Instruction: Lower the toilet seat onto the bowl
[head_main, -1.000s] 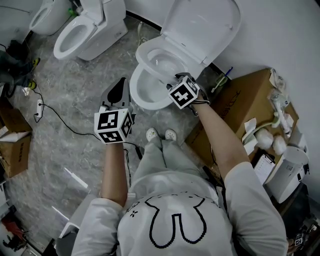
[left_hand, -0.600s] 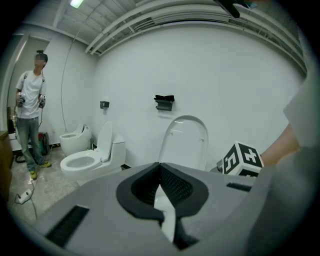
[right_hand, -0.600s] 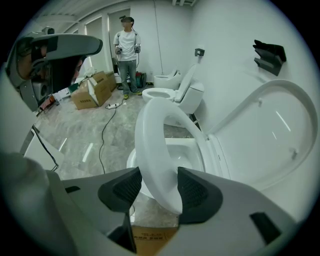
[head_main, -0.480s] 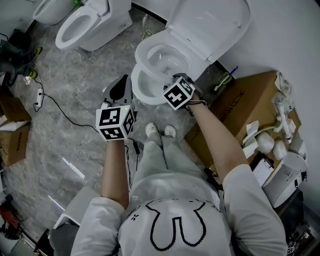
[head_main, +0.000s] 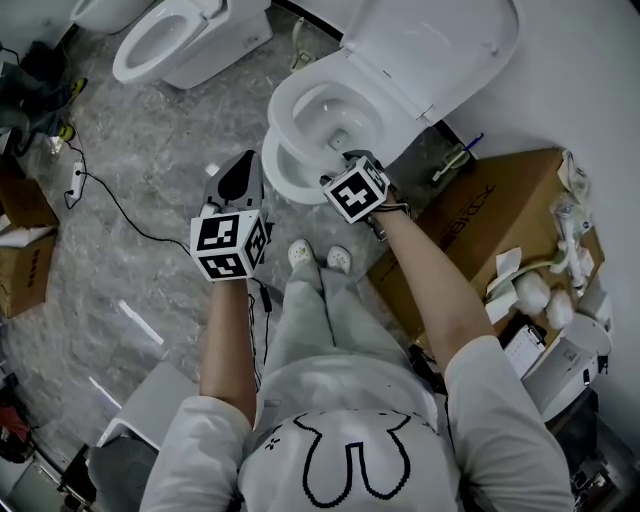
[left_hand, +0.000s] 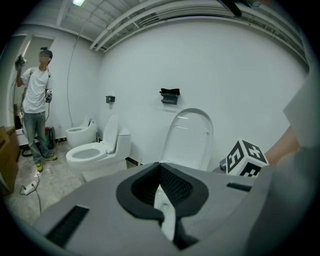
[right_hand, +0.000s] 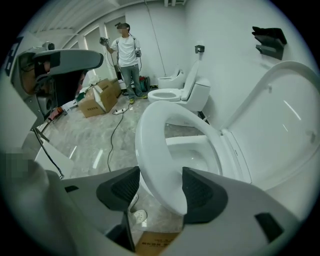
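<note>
From the head view, the toilet seat (head_main: 283, 108) lies low over the bowl (head_main: 275, 182), and its lid (head_main: 440, 50) stands up against the wall. The seat's long axis runs from the hinge at the lid towards the person's feet. The right tongs (head_main: 345, 162) are at the near, front end of the seat. The left tongs (head_main: 243, 162) hang beside the bowl's left flank, apart from it, so the right hand is plainly the nearer.

In the left gripper view, the left tongs (left_hand: 160, 166) are pressed together at the tips and carry nothing. They point past the raised lid (left_hand: 192, 135), with the right tongs' marker cube (left_hand: 245, 157) off to the side.

In the right gripper view, the right tongs (right_hand: 157, 192) are spread wide and have just been opening. The front rim of the seat (right_hand: 150, 145) passes between the pads, which flank it closely. I judge they no longer squeeze it. The seat looks slightly tilted above the bowl (right_hand: 197, 155), so the last bit of lowering may remain.
</note>
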